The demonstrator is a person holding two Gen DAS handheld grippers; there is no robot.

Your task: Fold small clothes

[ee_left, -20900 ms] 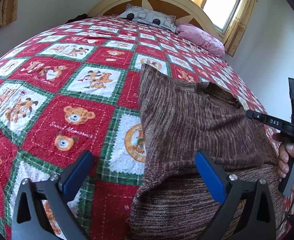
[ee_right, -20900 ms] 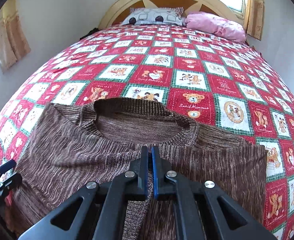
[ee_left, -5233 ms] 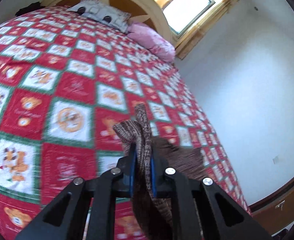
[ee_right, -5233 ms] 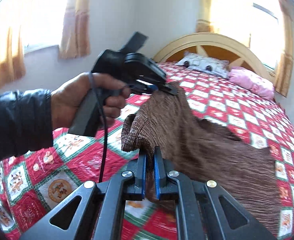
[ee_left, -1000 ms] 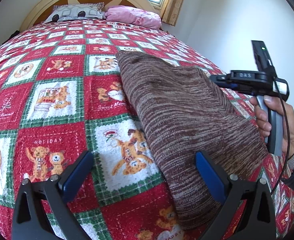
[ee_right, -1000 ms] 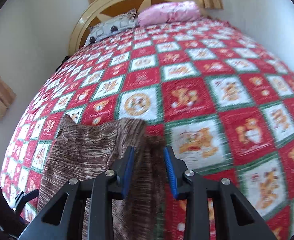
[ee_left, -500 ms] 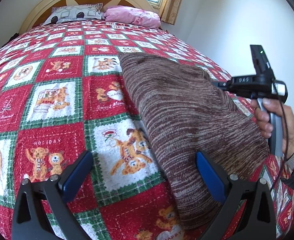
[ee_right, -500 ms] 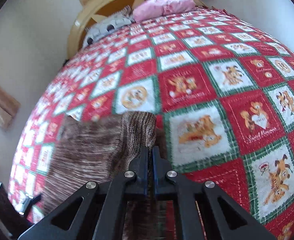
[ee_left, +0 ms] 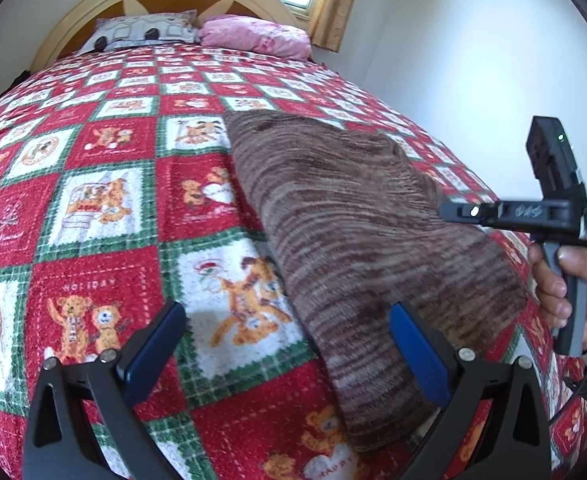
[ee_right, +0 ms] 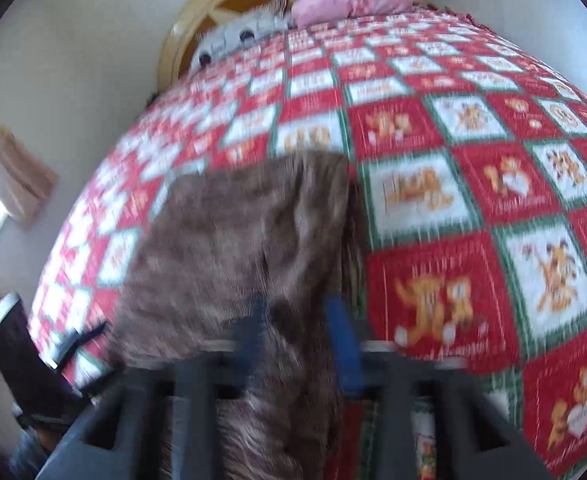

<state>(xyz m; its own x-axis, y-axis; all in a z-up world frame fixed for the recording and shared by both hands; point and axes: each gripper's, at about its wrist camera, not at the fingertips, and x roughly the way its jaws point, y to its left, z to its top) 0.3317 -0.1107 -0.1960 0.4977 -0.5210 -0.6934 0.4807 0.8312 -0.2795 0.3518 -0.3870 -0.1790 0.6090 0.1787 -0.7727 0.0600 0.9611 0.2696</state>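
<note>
The brown sweater (ee_left: 353, 240) is laid lengthwise ahead and right of the open left hand-held gripper (ee_left: 289, 344). Its side edge is pinched by the closed, nearer right hand-held gripper (ee_left: 447, 213).

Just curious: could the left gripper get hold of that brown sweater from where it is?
Probably yes. The left gripper is wide open just above the bedspread, and the brown sweater already lies against its right-hand finger with nothing between them.
</note>
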